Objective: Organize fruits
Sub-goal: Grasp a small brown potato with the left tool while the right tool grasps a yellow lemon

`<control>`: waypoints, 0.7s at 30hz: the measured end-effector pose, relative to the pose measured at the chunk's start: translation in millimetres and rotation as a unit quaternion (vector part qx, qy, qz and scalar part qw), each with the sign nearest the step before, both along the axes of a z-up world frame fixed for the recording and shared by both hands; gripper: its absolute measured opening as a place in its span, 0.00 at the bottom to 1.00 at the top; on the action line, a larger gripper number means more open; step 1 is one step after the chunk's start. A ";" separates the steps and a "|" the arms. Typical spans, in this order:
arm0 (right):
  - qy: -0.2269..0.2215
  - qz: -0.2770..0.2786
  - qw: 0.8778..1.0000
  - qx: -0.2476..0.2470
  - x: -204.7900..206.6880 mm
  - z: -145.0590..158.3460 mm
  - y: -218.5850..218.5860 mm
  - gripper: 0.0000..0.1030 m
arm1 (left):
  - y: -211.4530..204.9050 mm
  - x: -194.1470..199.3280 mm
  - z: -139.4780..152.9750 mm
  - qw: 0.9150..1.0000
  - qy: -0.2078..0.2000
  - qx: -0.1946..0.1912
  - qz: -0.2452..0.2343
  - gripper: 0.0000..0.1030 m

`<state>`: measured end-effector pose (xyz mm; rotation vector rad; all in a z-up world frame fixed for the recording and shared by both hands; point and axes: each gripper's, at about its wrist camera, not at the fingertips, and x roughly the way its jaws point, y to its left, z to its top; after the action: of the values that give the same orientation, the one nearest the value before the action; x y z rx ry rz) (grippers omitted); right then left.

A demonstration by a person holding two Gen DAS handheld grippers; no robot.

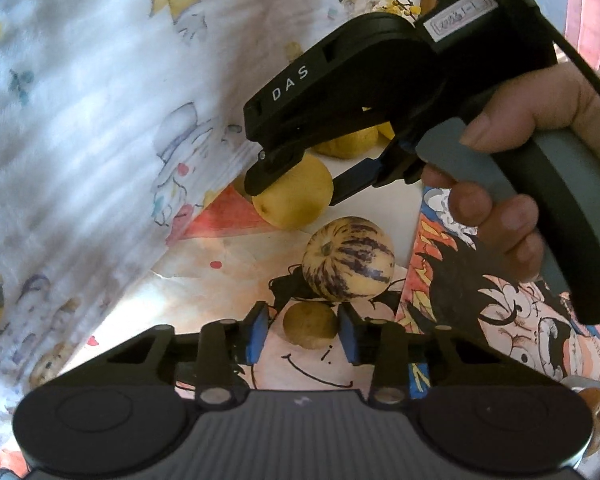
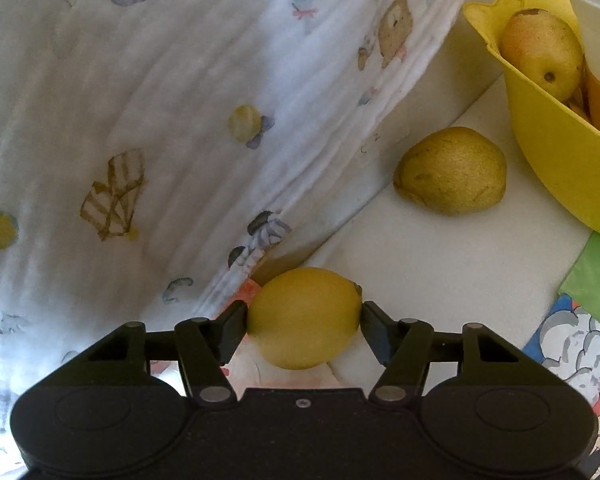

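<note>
My right gripper [image 2: 304, 316] is shut on a smooth yellow fruit [image 2: 305, 320], held just above the table; the same gripper [image 1: 296, 184] and fruit [image 1: 296, 196] show in the left wrist view. A rough brownish-yellow pear [image 2: 452, 171] lies on the white surface beyond it, and a yellow bowl [image 2: 556, 152] at the right holds another pear [image 2: 540, 54]. My left gripper [image 1: 302, 330] is open, its blue pads either side of a small brownish fruit [image 1: 310, 325] without touching it. A purple-striped round melon [image 1: 349, 264] lies just beyond that fruit.
A white printed cloth [image 2: 160, 120] hangs along the left, also in the left wrist view [image 1: 80, 120]. Cartoon-printed sheets [image 1: 492, 300] cover the table. More yellow fruit [image 1: 348, 144] sits behind the right gripper. A green sheet [image 2: 596, 276] lies at the right.
</note>
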<state>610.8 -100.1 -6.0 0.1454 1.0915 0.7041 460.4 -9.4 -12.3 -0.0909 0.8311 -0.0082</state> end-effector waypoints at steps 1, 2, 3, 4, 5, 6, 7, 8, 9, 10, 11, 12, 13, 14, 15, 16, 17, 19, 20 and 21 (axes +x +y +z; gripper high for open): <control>-0.001 -0.001 1.000 0.002 -0.3 -0.4 1.2 0.62 | 0.3 -0.3 0.4 1.000 0.000 -0.001 0.002 0.35; -0.001 -0.002 1.000 0.005 -0.2 -1.2 0.6 0.62 | 0.7 -0.6 0.5 1.000 0.000 0.000 0.005 0.32; -0.001 -0.004 1.000 0.008 0.2 -2.8 1.0 0.62 | 1.4 -0.8 0.7 1.000 0.000 -0.002 0.007 0.31; 0.000 -0.006 1.000 0.012 0.9 -4.9 -2.0 0.62 | 2.3 -1.1 1.0 1.000 0.001 -0.006 0.010 0.31; 0.001 -0.008 1.000 0.017 1.4 -6.1 -3.3 0.62 | 3.0 -1.2 1.3 1.000 0.001 -0.009 0.012 0.31; 0.002 -0.010 1.000 0.020 1.5 -6.7 -2.3 0.62 | 3.9 -1.5 1.8 1.000 0.002 -0.012 0.014 0.31; 0.000 -0.010 1.000 0.022 1.1 -7.2 -3.2 0.62 | 4.4 -1.8 2.4 1.000 0.004 -0.015 0.017 0.31; -0.003 -0.009 1.000 0.024 -0.2 -7.6 -4.3 0.61 | 5.4 -2.3 3.1 1.000 0.006 -0.019 0.021 0.31; -0.006 -0.007 1.000 0.026 -1.5 -8.1 -5.4 0.61 | 6.3 -2.9 3.5 0.999 0.008 -0.023 0.025 0.31; -0.008 -0.006 1.000 0.029 -2.7 -8.7 -7.2 0.61 | 7.3 -3.6 3.9 0.999 0.010 -0.026 0.029 0.31; -0.007 -0.007 0.999 0.032 -3.3 -9.8 -9.0 0.61 | 8.4 -4.1 4.5 0.999 0.012 -0.029 0.034 0.31; -0.006 -0.008 0.999 0.035 -3.8 -10.2 -10.2 0.61 | 10.2 -4.9 5.2 0.999 0.013 -0.032 0.040 0.31; -0.003 -0.009 0.999 0.039 -4.2 -10.8 -12.4 0.61 | 13.4 -6.8 6.4 0.998 0.015 -0.036 0.045 0.31; 0.002 -0.011 0.999 0.043 -5.2 -11.5 -15.2 0.61 | 14.5 -7.9 6.5 0.998 0.016 -0.039 0.050 0.31; 0.010 -0.012 0.999 0.047 -5.9 -12.7 -18.2 0.61 | 15.7 -9.4 7.0 0.998 0.017 -0.042 0.054 0.31; 0.017 -0.015 0.998 0.052 -6.7 -13.5 -22.0 0.61 | 16.9 -11.0 7.3 0.997 0.018 -0.044 0.058 0.31; 0.024 -0.017 0.998 0.058 -8.3 -14.1 -25.4 0.61 | 17.9 -12.6 7.8 0.997 0.019 -0.045 0.061 0.31; 0.030 -0.022 0.997 0.066 -10.7 -14.8 -31.3 0.61 | 19.7 -13.4 8.4 0.996 0.022 -0.048 0.065 0.31; 0.034 -0.025 0.996 0.073 -12.1 -14.5 -34.8 0.61 | 20.4 -14.2 9.2 0.996 0.025 -0.049 0.067 0.31; 0.041 -0.030 0.995 0.081 -13.4 -14.0 -38.5 0.61 | 20.0 -14.3 9.8 0.996 0.027 -0.051 0.069 0.31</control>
<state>597.4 -138.6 -20.0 0.3471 1.1023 0.7389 446.2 10.6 -2.5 -0.2447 0.8769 0.0825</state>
